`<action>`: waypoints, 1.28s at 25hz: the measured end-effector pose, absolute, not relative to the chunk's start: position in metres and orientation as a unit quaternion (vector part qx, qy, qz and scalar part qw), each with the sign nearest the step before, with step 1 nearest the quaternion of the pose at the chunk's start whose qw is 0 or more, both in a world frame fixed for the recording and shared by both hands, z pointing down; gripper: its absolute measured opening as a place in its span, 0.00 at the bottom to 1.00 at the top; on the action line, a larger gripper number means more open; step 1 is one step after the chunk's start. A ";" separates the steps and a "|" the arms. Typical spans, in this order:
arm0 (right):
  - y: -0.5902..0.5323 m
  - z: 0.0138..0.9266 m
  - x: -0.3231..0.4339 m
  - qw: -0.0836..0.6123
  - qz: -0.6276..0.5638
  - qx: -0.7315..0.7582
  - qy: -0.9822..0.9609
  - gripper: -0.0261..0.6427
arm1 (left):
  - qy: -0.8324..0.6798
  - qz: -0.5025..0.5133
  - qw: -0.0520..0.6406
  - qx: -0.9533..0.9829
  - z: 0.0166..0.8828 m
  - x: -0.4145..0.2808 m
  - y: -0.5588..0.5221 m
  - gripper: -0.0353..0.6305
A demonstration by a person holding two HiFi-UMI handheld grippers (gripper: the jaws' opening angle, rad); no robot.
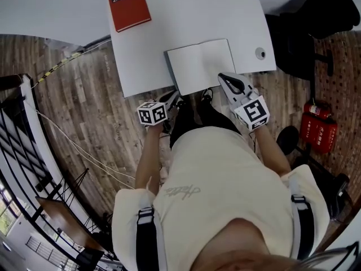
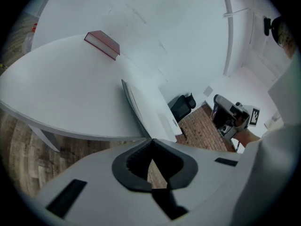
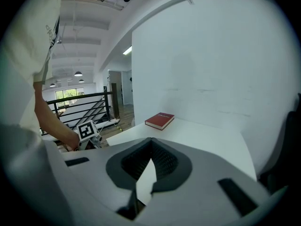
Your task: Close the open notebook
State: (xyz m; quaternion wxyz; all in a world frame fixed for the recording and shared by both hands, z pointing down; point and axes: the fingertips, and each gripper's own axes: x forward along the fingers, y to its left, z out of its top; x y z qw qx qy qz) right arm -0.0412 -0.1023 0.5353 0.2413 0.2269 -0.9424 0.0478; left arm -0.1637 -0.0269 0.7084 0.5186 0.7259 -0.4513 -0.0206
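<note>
Right gripper [image 3: 151, 141] jaws together; only head view shows notebook [image 1: 200, 65] lying open.

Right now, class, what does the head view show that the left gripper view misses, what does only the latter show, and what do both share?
Only the head view shows the red fire extinguisher and the stair railing. Only the left gripper view shows a table leg and the left gripper with tips meeting. Both show the white table, the red book, the notebook and the right gripper.
</note>
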 end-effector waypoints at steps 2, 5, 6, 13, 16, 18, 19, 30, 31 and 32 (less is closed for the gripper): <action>-0.103 0.536 -0.042 0.240 0.047 0.231 -0.942 0.05 | -0.444 -0.033 0.514 0.733 0.697 -0.160 -0.030 0.09; -0.101 0.533 -0.044 0.235 0.042 0.240 -0.941 0.05 | -0.430 -0.042 0.504 0.748 0.679 -0.153 -0.034 0.09; -0.101 0.531 -0.045 0.232 0.040 0.244 -0.941 0.05 | -0.425 -0.044 0.502 0.752 0.673 -0.150 -0.035 0.09; -0.103 0.522 -0.037 0.217 0.036 0.275 -0.936 0.05 | -0.389 -0.034 0.468 0.792 0.638 -0.131 -0.047 0.09; -0.106 0.522 -0.023 0.211 0.042 0.285 -0.934 0.05 | -0.377 -0.020 0.450 0.809 0.625 -0.117 -0.053 0.09; -0.107 0.520 -0.015 0.207 0.044 0.288 -0.934 0.05 | -0.375 -0.014 0.443 0.814 0.620 -0.110 -0.055 0.09; -0.109 0.519 -0.010 0.204 0.046 0.288 -0.934 0.05 | -0.376 -0.013 0.441 0.815 0.617 -0.106 -0.057 0.09; -0.132 0.513 0.036 0.177 0.057 0.264 -0.946 0.05 | -0.431 -0.015 0.424 0.796 0.596 -0.072 -0.067 0.09; -0.134 0.514 0.039 0.177 0.058 0.262 -0.947 0.05 | -0.434 -0.014 0.423 0.795 0.595 -0.069 -0.068 0.09; -0.135 0.515 0.043 0.175 0.060 0.260 -0.948 0.05 | -0.436 -0.013 0.422 0.795 0.594 -0.066 -0.069 0.09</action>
